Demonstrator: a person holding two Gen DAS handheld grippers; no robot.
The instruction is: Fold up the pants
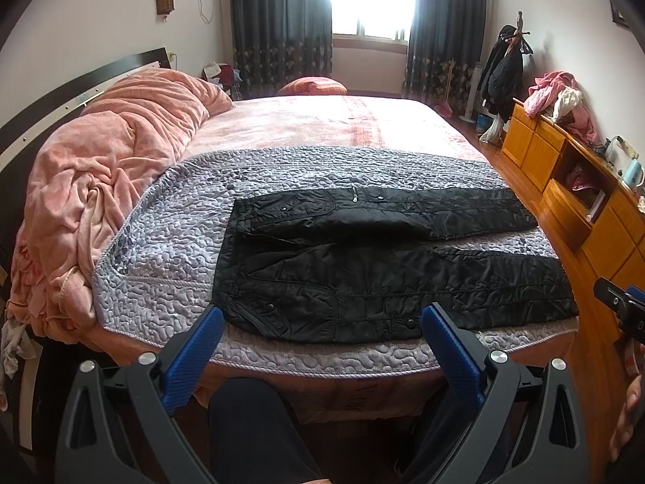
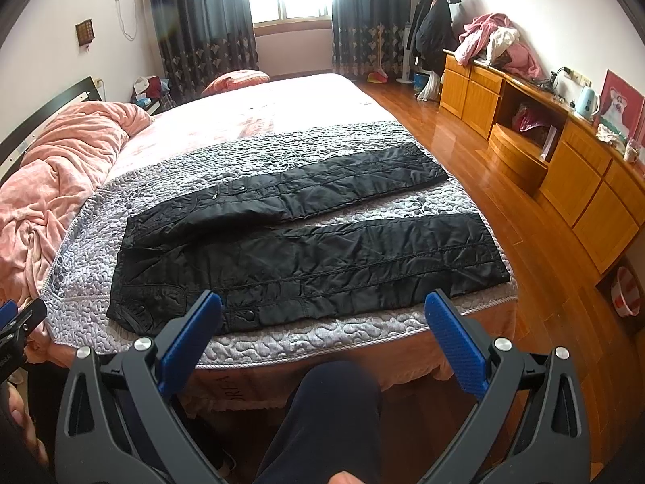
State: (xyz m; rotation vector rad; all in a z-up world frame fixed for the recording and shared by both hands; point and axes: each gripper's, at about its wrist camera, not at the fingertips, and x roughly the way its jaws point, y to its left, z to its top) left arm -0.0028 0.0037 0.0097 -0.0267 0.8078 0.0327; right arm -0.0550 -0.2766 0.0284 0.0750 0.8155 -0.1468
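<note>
I hold my left gripper and right gripper spread wide, empty; the black pants lie flat just ahead on the bed.

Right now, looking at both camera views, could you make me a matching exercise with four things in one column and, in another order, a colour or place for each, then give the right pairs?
Things:
1. pants
2. quilted cover
3. crumpled blanket
4. kettle

Descriptions:
A. pink, bunched up near the headboard
B. black, spread flat with both legs apart
C. pale blue, standing on the wooden cabinet
D. grey, lying under the pants at the near edge of the bed

Pairs: 1-B, 2-D, 3-A, 4-C
</note>
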